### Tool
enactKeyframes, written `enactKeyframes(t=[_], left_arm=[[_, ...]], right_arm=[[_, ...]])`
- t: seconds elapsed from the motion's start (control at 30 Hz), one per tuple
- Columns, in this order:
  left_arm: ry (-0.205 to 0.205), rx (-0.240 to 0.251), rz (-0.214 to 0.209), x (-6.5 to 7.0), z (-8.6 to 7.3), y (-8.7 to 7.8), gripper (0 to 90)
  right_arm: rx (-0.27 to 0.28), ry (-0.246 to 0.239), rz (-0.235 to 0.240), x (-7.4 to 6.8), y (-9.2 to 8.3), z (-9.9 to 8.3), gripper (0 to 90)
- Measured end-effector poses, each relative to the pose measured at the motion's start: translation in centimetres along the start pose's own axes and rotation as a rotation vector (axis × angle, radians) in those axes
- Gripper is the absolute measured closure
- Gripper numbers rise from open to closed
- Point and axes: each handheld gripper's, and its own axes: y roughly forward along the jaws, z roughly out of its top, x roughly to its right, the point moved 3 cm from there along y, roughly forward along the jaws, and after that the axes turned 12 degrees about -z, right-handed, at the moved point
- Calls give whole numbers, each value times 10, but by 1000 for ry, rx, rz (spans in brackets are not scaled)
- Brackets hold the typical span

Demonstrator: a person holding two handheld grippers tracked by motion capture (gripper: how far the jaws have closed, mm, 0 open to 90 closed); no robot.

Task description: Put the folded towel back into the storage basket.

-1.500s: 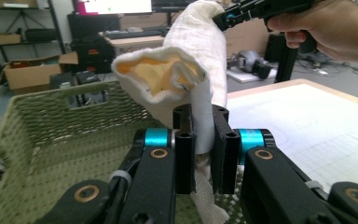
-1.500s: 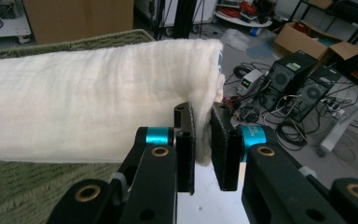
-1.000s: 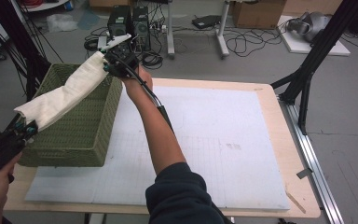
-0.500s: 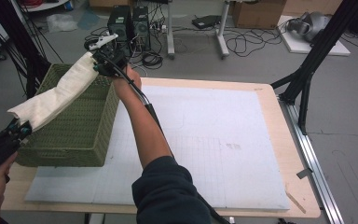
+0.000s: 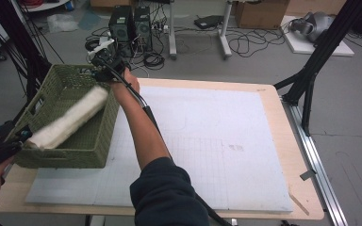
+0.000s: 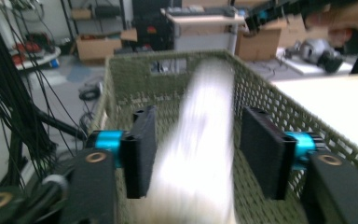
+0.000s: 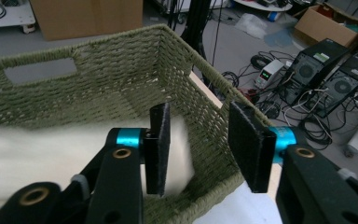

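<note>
The white roll (image 5: 68, 117) lies blurred, slanting inside the green basket (image 5: 82, 153) at the frame's left. Both the left gripper (image 6: 205, 151) and right gripper (image 7: 198, 144) have fingers apart, empty. Lift both grippers straight clear; avoid snagging the wicker rim.

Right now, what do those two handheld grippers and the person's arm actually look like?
Each gripper has two flat black rectangular jaws on bright blue metal collars, set on black arms with brass-coloured rivets. You see this on the left gripper and the right gripper. A black cable trails along the right forearm, which wears a dark navy sleeve pushed up past the elbow.
</note>
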Motion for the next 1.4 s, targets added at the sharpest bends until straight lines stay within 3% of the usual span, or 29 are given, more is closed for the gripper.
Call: enactKeyframes(t=[0.2,0.37,0.43,0.57,0.63,0.8,1.1,1.4], left_arm=[[12,17,-32,8,6,0,392],[-13,21,-85,19,4,11,359],[-27,35,-115,25,6,16,331],[-69,58,-202,39,9,31,269],[-63,50,-233,47,10,39,243],[-45,41,-316,70,10,58,184],[-34,7,-449,114,5,95,191],[-9,-21,-525,150,-1,125,201]], right_arm=[[13,-11,14,11,-18,-4,545],[21,12,49,25,-41,-14,486],[20,9,54,34,-51,-20,461],[37,56,77,53,-76,-31,403],[44,75,90,63,-88,-39,354],[47,73,66,87,-119,-58,265],[62,106,23,120,-178,-103,240],[58,147,-19,138,-218,-158,197]])
